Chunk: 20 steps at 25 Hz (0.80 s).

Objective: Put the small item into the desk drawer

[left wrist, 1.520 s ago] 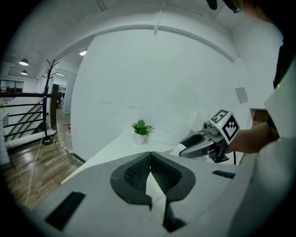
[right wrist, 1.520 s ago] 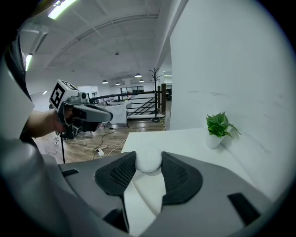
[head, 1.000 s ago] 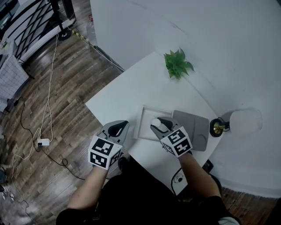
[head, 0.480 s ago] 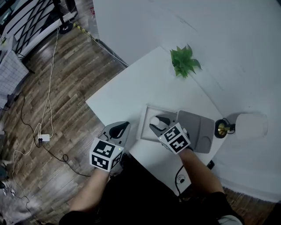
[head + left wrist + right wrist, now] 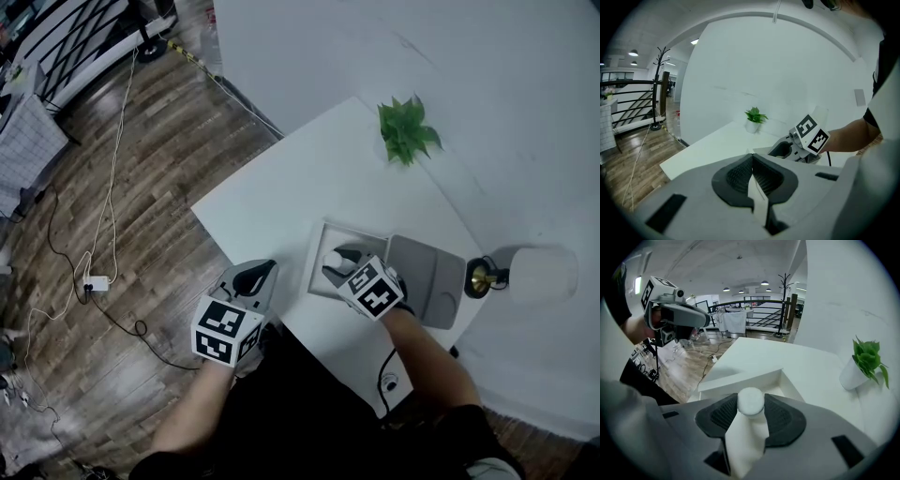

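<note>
My head camera looks steeply down on the desk (image 5: 291, 178) from high above, the camera on my left gripper (image 5: 251, 278) looks across it from the near left, the one on my right gripper (image 5: 342, 260) sits close over the drawer (image 5: 740, 378), and all three share the far plant (image 5: 408, 131).

Left tool (image 5: 253, 274) jaws together, empty, right tool (image 5: 338, 262) tilted steeply down, jaws gripping small white item (image 5: 750, 402)
</note>
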Each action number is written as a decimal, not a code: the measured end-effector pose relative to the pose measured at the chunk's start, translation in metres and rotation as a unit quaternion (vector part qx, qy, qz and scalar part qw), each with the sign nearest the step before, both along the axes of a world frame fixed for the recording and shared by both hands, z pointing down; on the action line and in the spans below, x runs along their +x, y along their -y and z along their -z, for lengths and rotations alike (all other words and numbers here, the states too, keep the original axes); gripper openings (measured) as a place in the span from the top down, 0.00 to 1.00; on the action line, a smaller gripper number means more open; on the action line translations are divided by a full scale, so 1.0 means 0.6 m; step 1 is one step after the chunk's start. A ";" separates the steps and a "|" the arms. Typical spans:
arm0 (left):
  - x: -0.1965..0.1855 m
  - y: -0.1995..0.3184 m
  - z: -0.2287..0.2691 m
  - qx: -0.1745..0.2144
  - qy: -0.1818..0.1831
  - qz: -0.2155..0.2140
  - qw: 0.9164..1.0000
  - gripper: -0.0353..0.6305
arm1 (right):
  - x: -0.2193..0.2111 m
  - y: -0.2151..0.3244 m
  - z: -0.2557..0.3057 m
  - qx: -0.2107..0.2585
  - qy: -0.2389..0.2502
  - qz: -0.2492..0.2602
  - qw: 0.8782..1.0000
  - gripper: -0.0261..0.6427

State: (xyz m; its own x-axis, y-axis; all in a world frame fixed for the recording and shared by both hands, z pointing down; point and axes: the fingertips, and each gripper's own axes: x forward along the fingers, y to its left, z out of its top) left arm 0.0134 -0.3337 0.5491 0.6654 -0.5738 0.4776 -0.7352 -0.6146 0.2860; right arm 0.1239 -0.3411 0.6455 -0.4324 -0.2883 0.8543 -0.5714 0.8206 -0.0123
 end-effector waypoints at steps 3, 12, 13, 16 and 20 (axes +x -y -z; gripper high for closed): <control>-0.007 -0.008 -0.004 -0.003 0.000 0.005 1.000 0.93 | 0.000 0.000 -0.003 0.002 -0.009 0.002 1.000 0.66; -0.026 -0.025 0.015 0.007 -0.001 0.009 1.000 0.93 | 0.000 -0.010 0.013 0.023 -0.019 0.002 1.000 0.72; -0.028 -0.027 0.018 0.008 -0.002 0.009 1.000 0.93 | 0.002 -0.011 0.013 0.022 -0.023 -0.001 0.999 0.72; -0.033 -0.034 0.030 0.014 -0.004 0.006 1.000 0.93 | 0.008 -0.014 0.015 0.020 -0.032 -0.018 0.999 0.72; -0.034 -0.048 0.047 0.022 -0.006 0.001 1.000 0.93 | 0.020 -0.021 0.028 0.033 -0.032 -0.040 0.998 0.71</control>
